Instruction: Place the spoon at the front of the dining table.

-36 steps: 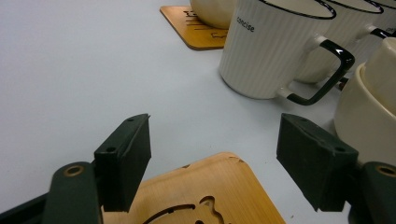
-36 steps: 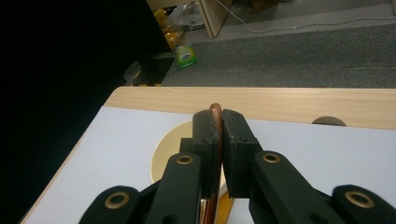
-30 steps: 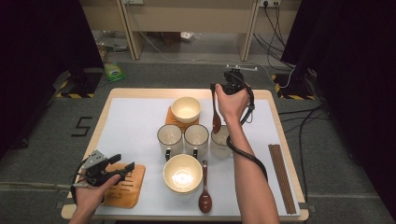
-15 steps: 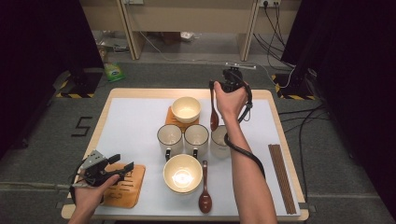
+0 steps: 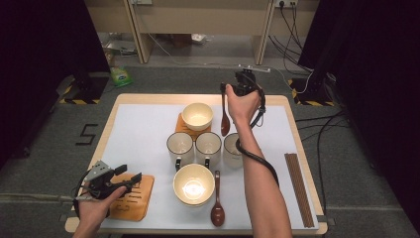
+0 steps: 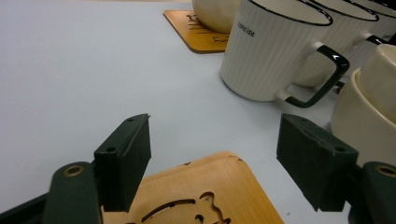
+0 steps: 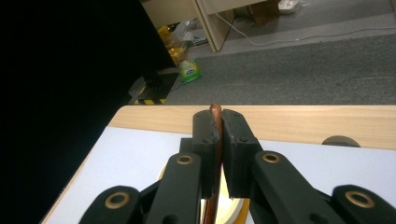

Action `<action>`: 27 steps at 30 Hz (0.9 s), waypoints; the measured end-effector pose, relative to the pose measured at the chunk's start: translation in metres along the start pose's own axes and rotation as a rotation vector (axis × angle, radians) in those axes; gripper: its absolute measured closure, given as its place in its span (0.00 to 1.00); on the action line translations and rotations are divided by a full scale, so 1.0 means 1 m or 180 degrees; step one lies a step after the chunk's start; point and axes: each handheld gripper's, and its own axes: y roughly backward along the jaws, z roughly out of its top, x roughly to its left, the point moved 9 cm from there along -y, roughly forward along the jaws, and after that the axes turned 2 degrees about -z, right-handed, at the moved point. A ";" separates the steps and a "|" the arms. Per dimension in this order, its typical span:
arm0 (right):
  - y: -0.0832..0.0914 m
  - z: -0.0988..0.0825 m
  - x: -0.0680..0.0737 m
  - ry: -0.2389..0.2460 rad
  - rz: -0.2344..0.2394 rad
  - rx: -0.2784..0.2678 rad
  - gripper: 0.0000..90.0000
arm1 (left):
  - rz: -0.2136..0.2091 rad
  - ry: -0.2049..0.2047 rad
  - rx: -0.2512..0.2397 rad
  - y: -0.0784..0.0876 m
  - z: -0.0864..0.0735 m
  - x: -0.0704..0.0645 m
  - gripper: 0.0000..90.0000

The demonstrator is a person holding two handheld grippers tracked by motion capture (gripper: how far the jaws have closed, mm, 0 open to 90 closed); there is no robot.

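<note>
Left gripper (image 5: pixel 130 179) is resting low at the near left, jaws gaping wide over a coaster (image 5: pixel 131 197), gripping nothing. Right gripper (image 5: pixel 224 90) is hanging raised at the far right, pinching a dark spoon (image 5: pixel 225 119) dangling bowl-down beside the far bowl (image 5: pixel 197 116).

The spoon (image 5: pixel 225 118) is dark brown wood with a slim handle and an oval bowl. It hangs upright above the bench (image 5: pixel 143 129), bowl down and handle up, clamped by the handle between the right tongs (image 5: pixel 224 92). In the high view it sits at about one o'clock from the bench's middle, just right of the far bowl (image 5: pixel 197 116) and just above the right-hand mug (image 5: pixel 232 148). In the right gripper view its reddish handle (image 7: pixel 215 140) runs up between the black pads, its tip just past them.
</note>
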 end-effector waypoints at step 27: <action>-0.012 0.008 -0.008 -0.0051 -0.0083 -0.0061 0.94 | -0.0015 -0.0010 -0.0008 0.001 0.001 0.001 0.28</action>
